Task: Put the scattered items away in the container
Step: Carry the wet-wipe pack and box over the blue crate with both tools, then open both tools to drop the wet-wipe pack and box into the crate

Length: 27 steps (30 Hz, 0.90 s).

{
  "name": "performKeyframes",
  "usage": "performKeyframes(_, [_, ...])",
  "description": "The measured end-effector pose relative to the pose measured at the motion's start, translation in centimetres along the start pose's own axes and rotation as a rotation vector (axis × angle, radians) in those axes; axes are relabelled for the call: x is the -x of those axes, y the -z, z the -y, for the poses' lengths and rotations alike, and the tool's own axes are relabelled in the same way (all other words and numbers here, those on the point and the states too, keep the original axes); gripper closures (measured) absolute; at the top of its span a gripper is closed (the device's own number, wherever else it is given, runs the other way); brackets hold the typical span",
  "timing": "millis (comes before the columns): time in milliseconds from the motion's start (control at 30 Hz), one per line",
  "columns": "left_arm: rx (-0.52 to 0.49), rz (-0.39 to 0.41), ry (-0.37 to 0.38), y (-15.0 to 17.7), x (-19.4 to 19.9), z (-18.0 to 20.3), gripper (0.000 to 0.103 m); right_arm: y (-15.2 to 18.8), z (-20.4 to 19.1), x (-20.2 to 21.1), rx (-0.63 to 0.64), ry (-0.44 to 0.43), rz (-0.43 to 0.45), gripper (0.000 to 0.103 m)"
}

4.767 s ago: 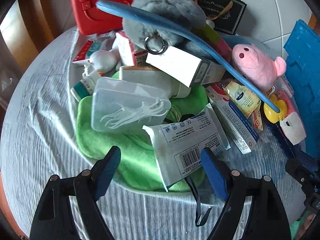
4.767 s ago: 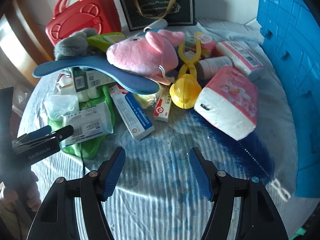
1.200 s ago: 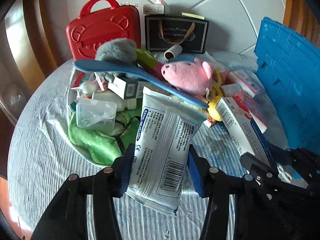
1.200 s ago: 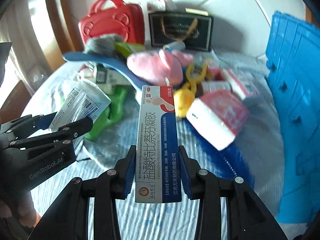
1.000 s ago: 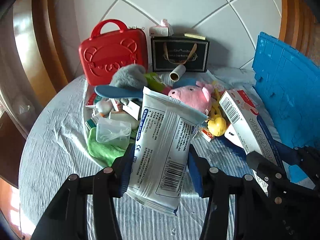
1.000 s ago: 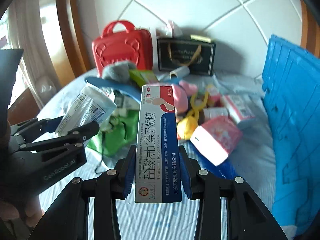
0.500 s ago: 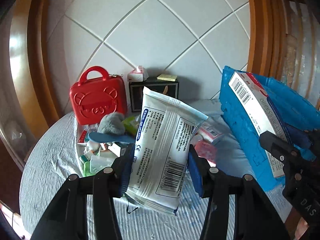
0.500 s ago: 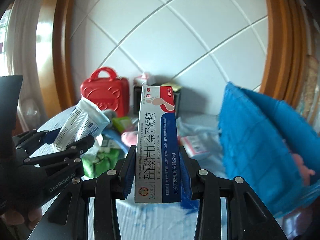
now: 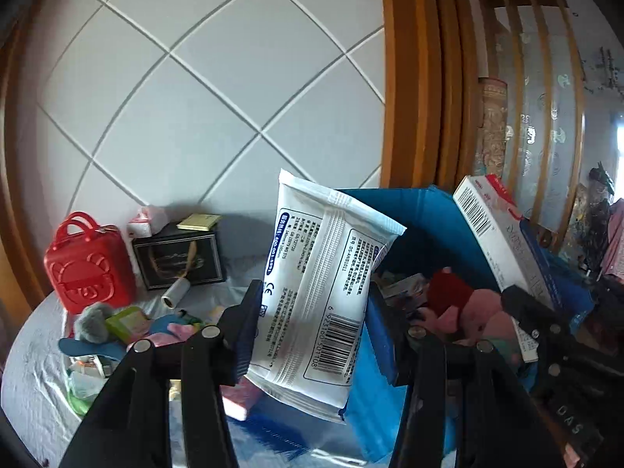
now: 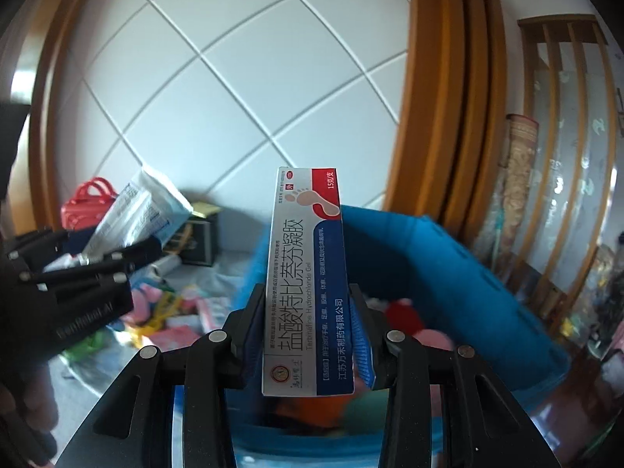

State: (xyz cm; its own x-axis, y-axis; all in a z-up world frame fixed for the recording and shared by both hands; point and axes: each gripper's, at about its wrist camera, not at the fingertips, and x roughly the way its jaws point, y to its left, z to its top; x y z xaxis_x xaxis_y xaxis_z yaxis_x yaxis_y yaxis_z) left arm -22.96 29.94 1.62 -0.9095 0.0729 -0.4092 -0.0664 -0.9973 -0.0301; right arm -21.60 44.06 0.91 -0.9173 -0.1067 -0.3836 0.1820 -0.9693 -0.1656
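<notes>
- Left gripper (image 9: pixel 312 335) clamps a white sealed packet (image 9: pixel 327 292), held upright at the near rim of the blue crate (image 9: pixel 425 210).
- Right gripper (image 10: pixel 306 335) pinches a red-white-blue ointment box (image 10: pixel 308 280) upright above that crate.
- Plush toys lie inside the crate.
- Red case (image 9: pixel 87 265) and scattered items sit on the table (image 9: pixel 31 382) to the left.

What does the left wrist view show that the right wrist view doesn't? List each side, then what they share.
Left wrist only: the barcode on the white pouch held by the left gripper, and a grey plush on the table.
Right wrist only: the foot graphic on the front of the ointment box clamped in the right gripper.
Both: the blue container, red case, black gift bag.
</notes>
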Motion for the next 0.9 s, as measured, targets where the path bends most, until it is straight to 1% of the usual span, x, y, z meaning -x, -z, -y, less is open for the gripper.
performKeyframes(67, [-0.011,-0.006,0.007,-1.2,-1.7,3.5,0.053,0.3,3.3,-1.2,0.014,0.016,-0.025,0.064])
performKeyframes(133, [-0.020,-0.052,0.017,-2.2,-3.5,6.6,0.053,0.4,6.4,-2.8,0.013,0.009,-0.066,0.064])
performKeyframes(233, [-0.024,-0.190,0.018,-3.2,-7.8,10.3,0.053,0.9,10.0,-5.1,0.004,-0.013,-0.120,0.064])
performKeyframes(300, [-0.015,-0.304,0.025,-3.3,-11.3,12.2,0.053,0.7,11.8,-6.9,0.001,-0.014,-0.154,0.064])
performKeyframes(367, [0.002,-0.399,0.029,-3.3,-14.5,13.6,0.053,0.3,13.5,-8.3,-0.012,-0.026,-0.184,0.064])
performKeyframes(467, [0.007,-0.490,0.015,-3.2,-18.1,14.8,0.053,-0.4,15.5,-11.3,-0.024,-0.034,-0.234,0.064])
performKeyframes(533, [-0.016,-0.540,-0.002,-3.0,-20.4,15.7,0.053,-0.7,16.6,-13.7,-0.039,-0.038,-0.288,0.064])
performKeyframes(633, [-0.037,-0.596,-0.023,-2.7,-23.3,16.1,0.053,-0.8,17.5,-17.2,-0.056,-0.051,-0.366,0.064])
performKeyframes(667, [-0.029,-0.610,-0.019,-2.8,-24.4,16.2,0.053,-0.8,17.7,-18.5,-0.069,-0.066,-0.410,0.064])
performKeyframes(700, [-0.015,-0.624,-0.012,-2.8,-25.4,16.1,0.053,-1.0,18.1,-19.5,-0.099,-0.094,-0.435,0.064])
performKeyframes(733, [-0.005,-0.635,-0.008,-2.8,-26.4,16.1,0.053,-1.4,18.4,-20.3,-0.107,-0.100,-0.434,0.064])
performKeyframes(800, [-0.001,-0.651,-0.035,-2.7,-28.4,15.7,0.053,-2.1,18.7,-22.0,-0.095,-0.059,-0.449,0.064])
performKeyframes(900, [-0.007,-0.688,-0.049,-1.9,-30.7,15.8,0.053,-2.2,18.9,-24.8,-0.107,-0.039,-0.491,0.064])
